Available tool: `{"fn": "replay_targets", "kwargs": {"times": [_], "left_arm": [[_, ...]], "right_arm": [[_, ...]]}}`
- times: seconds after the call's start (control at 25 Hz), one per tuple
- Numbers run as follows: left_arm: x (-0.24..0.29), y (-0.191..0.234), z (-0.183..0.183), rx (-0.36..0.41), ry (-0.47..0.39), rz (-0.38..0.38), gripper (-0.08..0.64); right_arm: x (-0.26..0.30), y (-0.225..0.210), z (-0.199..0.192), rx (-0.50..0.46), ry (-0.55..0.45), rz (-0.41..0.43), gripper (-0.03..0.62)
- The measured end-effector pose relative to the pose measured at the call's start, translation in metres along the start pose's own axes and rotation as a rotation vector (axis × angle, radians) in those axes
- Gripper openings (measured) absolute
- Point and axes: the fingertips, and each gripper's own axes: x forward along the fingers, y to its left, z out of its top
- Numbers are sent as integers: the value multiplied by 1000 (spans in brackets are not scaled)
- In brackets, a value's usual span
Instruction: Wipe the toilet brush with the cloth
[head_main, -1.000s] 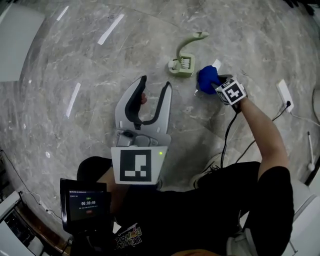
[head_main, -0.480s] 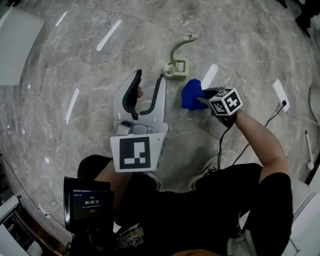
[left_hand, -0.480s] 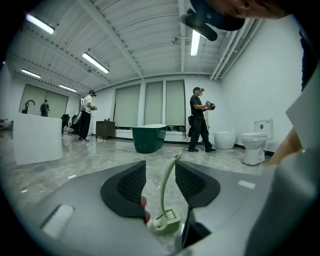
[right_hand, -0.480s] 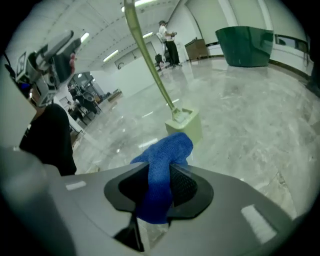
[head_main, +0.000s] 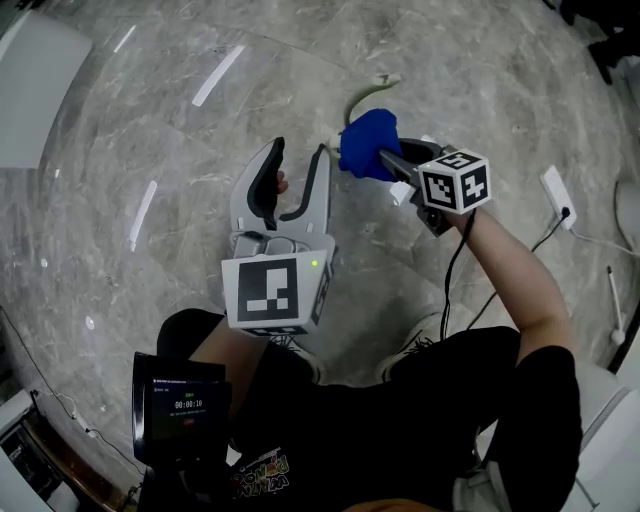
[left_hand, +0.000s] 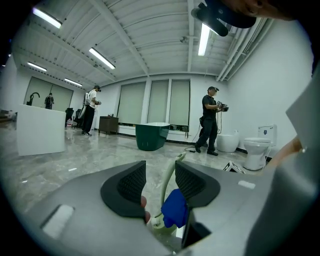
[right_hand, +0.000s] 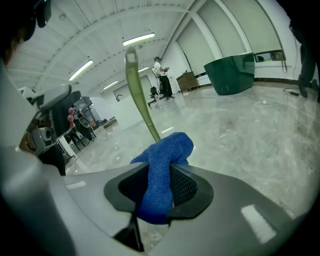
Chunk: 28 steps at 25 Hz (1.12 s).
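One toilet brush (head_main: 362, 97) is resting on the floor (head_main: 150, 120), its handle rising. Judged risk: nothing is steadying it, so wiping pressure is likely to tip or skid it. The right hand-held gripper (head_main: 383, 159) is clamping the blue cloth (head_main: 367, 143) over the brush head; contact is undeterminable. Beside the brush, the left hand-held gripper (head_main: 300, 150) is gaping, holding nothing.

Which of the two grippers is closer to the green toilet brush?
Right. The right gripper, clamping the blue cloth, is just beside the toilet brush; the left gripper is open, farther back.
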Motion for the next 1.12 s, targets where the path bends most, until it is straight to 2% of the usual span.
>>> {"fn": "replay_targets", "kwargs": {"times": [0.08, 0.24, 0.48, 0.64, 0.8, 0.96, 1.04, 1.12], "left_arm": [[-1, 0, 2, -2, -2, 4, 186], [-1, 0, 2, 2, -5, 1, 186], [-5, -1, 2, -8, -16, -9, 185], [-2, -4, 6, 2, -15, -9, 185], [-3, -3, 5, 4, -18, -11, 186], [1, -2, 5, -4, -25, -11, 186], [2, -1, 4, -5, -20, -6, 186], [1, 2, 2, -14, -16, -3, 186]], "right_arm": [[4, 0, 3, 10, -1, 16, 120], [-10, 15, 26, -19, -66, 88, 120], [-54, 35, 74, -46, -240, 146, 120], [-91, 47, 106, -64, -347, 156, 120], [-114, 60, 119, -84, -405, 163, 120], [-121, 68, 117, -113, -397, 189, 120], [-112, 69, 97, -115, -331, 205, 120], [-92, 68, 60, -90, -233, 216, 120]]}}
